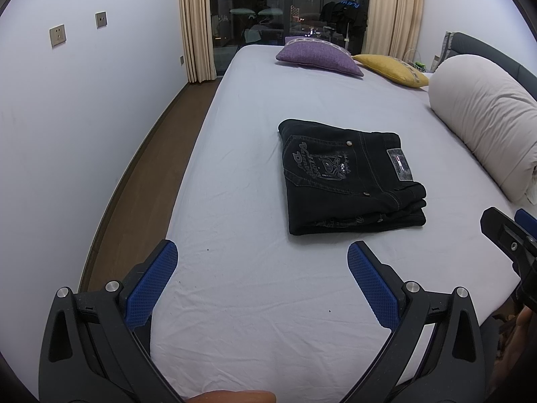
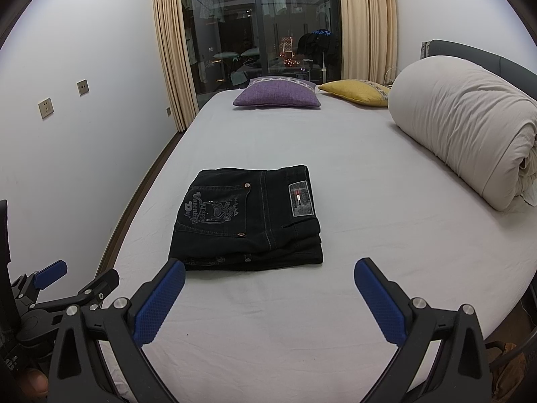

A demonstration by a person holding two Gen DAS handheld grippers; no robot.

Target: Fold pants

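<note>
Left wrist view: the left gripper (image 1: 261, 262) hangs low over the near edge of the bed (image 1: 241, 174), its 2 blue pads (image 1: 157, 285) spread wide with nothing between them. Ahead and a little right lie the pants (image 1: 349, 178), a compact dark stack, back pocket and waist patch facing up, layered edges toward the camera. They sit mid-bed, apart from the gripper, and nothing touches them. At the right edge the right gripper (image 1: 510, 235) pokes in, also off the cloth. My read: the stack sits in the open middle because that flat sheet gives room to fold, well short of the duvet roll (image 1: 486, 141) on the right and the purple cushion (image 1: 319, 55) and yellow cushion (image 1: 392, 69) at the far end.

Right wrist view: the right gripper (image 2: 268, 278) mirrors the pose, fingers wide apart and empty, the left pad tip just short of the stack's near left corner. The pants (image 2: 248, 218) lie straight ahead, squared and low, edges roughly lined up. The left gripper (image 2: 77, 278) shows at the lower left, clear of the fabric.

Both tools held back and open tells me the folding looks finished; at most a corner wants tidying.
</note>
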